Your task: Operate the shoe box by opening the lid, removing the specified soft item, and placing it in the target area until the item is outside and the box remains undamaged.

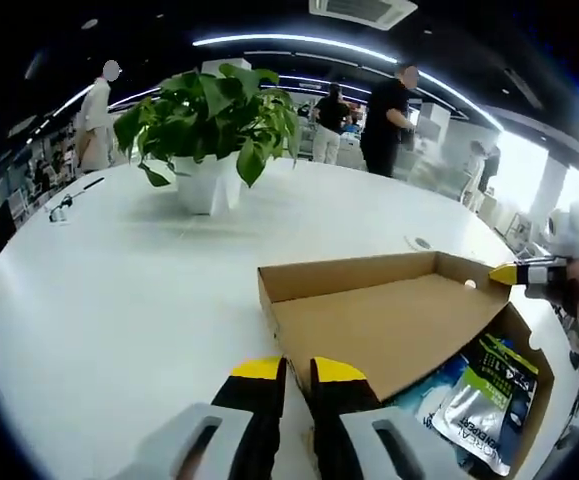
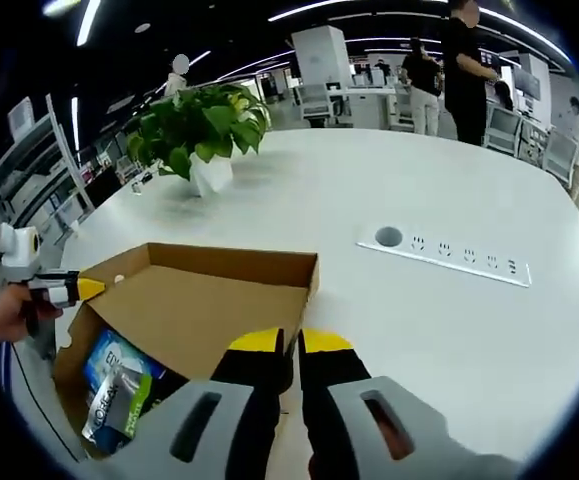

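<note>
A brown cardboard shoe box stands on the white table with its lid swung up and open. Soft blue and green-white packets lie inside it. My left gripper is at the lid's near corner, its yellow-tipped jaws pressed together on the cardboard edge. The right gripper holds the lid's far corner. In the right gripper view the lid spreads ahead of my right gripper, which is shut on its edge. The left gripper pinches the other corner, and the packets show below.
A potted green plant in a white pot stands further back on the white table. A socket strip is set into the tabletop to the right of the box. Several people stand by desks in the background.
</note>
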`<action>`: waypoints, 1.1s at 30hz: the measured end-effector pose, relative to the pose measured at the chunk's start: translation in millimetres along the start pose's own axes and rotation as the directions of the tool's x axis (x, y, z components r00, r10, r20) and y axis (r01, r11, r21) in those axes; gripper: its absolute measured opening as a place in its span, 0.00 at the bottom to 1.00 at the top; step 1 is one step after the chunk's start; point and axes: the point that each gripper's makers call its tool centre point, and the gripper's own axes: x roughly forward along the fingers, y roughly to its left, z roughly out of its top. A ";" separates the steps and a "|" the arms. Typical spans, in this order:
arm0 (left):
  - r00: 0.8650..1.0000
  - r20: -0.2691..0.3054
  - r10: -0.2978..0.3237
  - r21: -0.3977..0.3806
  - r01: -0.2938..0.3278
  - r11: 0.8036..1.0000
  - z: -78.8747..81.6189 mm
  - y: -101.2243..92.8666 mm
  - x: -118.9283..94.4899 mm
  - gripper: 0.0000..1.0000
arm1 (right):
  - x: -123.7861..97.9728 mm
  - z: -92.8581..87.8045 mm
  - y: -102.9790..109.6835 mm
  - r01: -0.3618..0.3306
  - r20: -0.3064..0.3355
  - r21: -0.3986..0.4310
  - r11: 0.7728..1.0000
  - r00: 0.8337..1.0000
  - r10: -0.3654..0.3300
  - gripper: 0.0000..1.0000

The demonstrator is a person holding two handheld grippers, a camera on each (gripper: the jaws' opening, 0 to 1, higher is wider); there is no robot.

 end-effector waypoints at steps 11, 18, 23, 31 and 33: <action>1.000 -0.005 -0.002 -0.008 0.002 1.000 -1.7 -1.3 0.0 0.10 | 0.5 -1.4 -1.6 0.002 -0.005 0.007 1.000 1.000 -0.002 0.05; 1.000 0.000 -0.010 -0.014 0.010 1.000 -0.8 -2.5 -2.1 0.10 | -1.7 -4.4 -0.8 -0.009 -0.020 0.005 1.000 1.000 0.009 0.07; 1.000 0.004 -0.017 -0.008 0.017 1.000 -1.0 -2.5 -3.7 0.10 | -4.7 -7.0 -1.0 -0.010 -0.032 0.001 1.000 0.999 0.010 0.10; 1.000 0.014 -0.015 -0.006 0.016 1.000 0.4 -1.2 -9.5 0.11 | -15.8 -3.6 -5.5 -0.006 -0.028 0.001 1.000 1.000 0.006 0.11; 1.000 0.016 -0.010 0.004 0.010 1.000 1.1 -1.3 -12.7 0.12 | -19.0 -1.7 -7.5 -0.002 -0.023 0.001 1.000 1.000 0.002 0.11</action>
